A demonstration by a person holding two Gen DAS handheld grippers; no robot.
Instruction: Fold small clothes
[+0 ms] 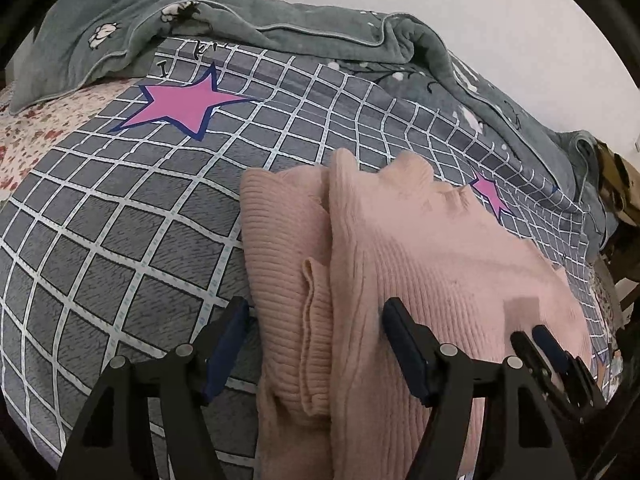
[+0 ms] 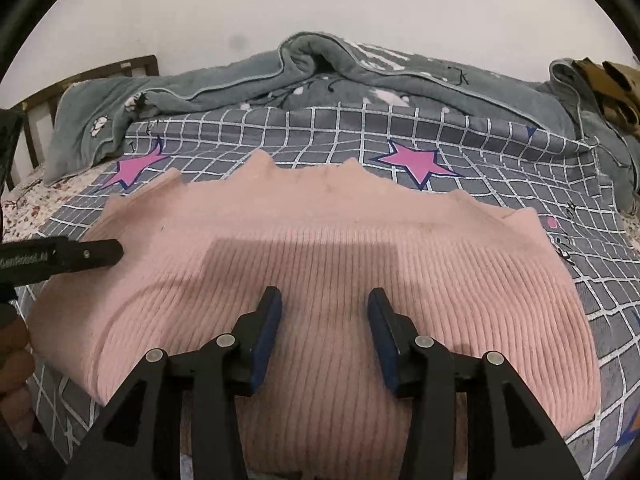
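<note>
Your right gripper (image 2: 322, 306) hangs just over the near half of the pink ribbed knit sweater (image 2: 320, 248), its two blue-padded jaws standing apart with bare knit showing between them and nothing pinched; your left gripper (image 1: 314, 312) sits at the sweater's left edge, jaws wide apart, the left jaw over the bedcover and the right jaw over the knit, so that a folded ribbed edge of the garment lies between them without either pad pressing on it; in the right wrist view that left gripper shows as a black finger reaching in from the left rim above the sweater's left side, with part of your hand (image 2: 14, 354) below it; you have one sweater and two grippers in play; the sweater lies flat on the grey fleece bedcover with a white grid (image 2: 500, 152), its long axis running left to right across the right wrist view, its ribs running from near to far, and its wavy far edge pointing toward the wall; two pink stars with dark blue outlines (image 2: 416, 162) show on the cover just beyond that edge; farther back a rumpled grey-green plush blanket (image 2: 360, 76) lies along the white wall (image 2: 320, 0)
</note>
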